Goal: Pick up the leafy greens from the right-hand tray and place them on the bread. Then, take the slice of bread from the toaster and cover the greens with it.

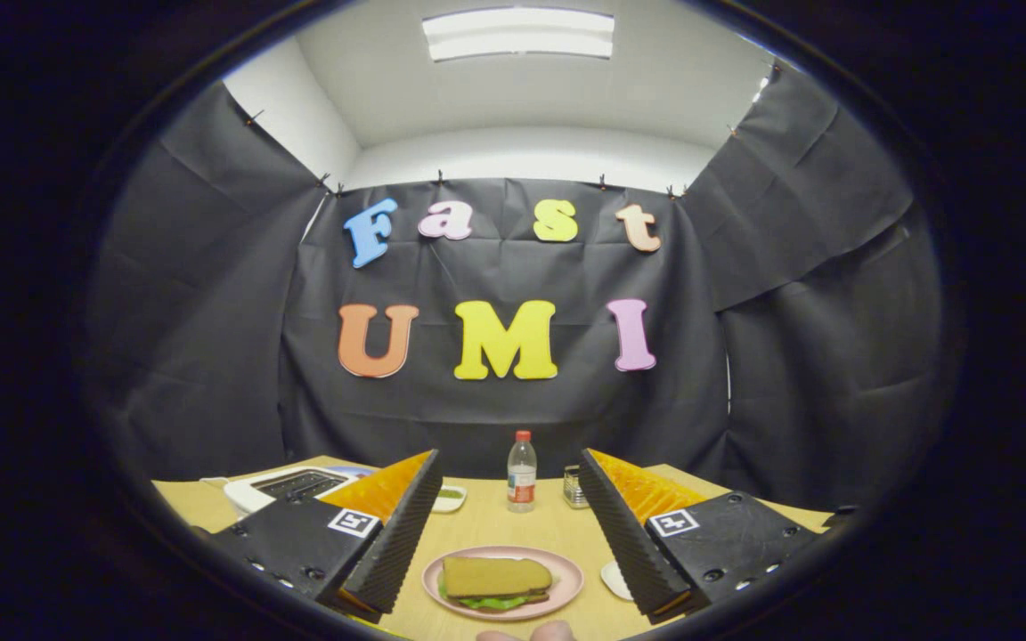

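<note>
A pink plate [566, 579] lies on the wooden table between my fingers, close in. On it sits a slice of bread [495, 575] with leafy greens [488, 603] showing under its front edge. My gripper [506, 525] is open, fingers spread wide to either side of the plate, with nothing between them. A white toaster [286, 485] stands beyond my left finger, partly hidden by it. A small white dish [615, 579] peeks out beside my right finger.
A clear bottle with a red cap [521, 472] stands at the far edge of the table [486, 525]. A small white dish [449, 497] with something green lies left of it, a small ribbed metal container [574, 488] right of it. Fingertips of a hand [526, 634] show in front of the plate.
</note>
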`<state>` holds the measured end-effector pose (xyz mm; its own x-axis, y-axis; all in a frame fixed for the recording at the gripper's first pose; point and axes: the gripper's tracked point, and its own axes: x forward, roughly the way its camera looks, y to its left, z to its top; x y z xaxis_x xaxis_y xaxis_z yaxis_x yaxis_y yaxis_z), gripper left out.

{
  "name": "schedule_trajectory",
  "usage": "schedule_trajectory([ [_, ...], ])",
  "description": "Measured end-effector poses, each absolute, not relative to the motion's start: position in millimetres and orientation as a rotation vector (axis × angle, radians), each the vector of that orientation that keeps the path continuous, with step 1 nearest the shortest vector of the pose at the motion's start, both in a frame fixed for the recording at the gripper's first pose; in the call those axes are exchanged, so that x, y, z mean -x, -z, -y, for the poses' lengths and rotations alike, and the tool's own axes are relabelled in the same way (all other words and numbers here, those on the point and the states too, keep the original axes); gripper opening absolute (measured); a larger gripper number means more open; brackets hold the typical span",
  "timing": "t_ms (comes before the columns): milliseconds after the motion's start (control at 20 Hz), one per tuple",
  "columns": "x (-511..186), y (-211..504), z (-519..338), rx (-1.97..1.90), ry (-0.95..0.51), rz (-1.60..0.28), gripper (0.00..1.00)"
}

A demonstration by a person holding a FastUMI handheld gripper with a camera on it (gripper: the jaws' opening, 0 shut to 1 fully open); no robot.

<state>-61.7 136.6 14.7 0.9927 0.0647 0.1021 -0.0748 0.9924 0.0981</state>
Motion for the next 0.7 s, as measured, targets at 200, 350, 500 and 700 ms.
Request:
schedule_trajectory([
  [200,58.8,-15.1,-139.8,-0.102,-0.072,0.105,0.94],
  [350,57.7,-13.4,-142.9,-0.105,-0.078,0.101,0.94],
  [500,56.6,-10.7,-143.4,-0.101,-0.079,0.096,0.94],
  [700,55.9,-9.0,-142.0,-0.106,-0.071,0.087,0.94],
])
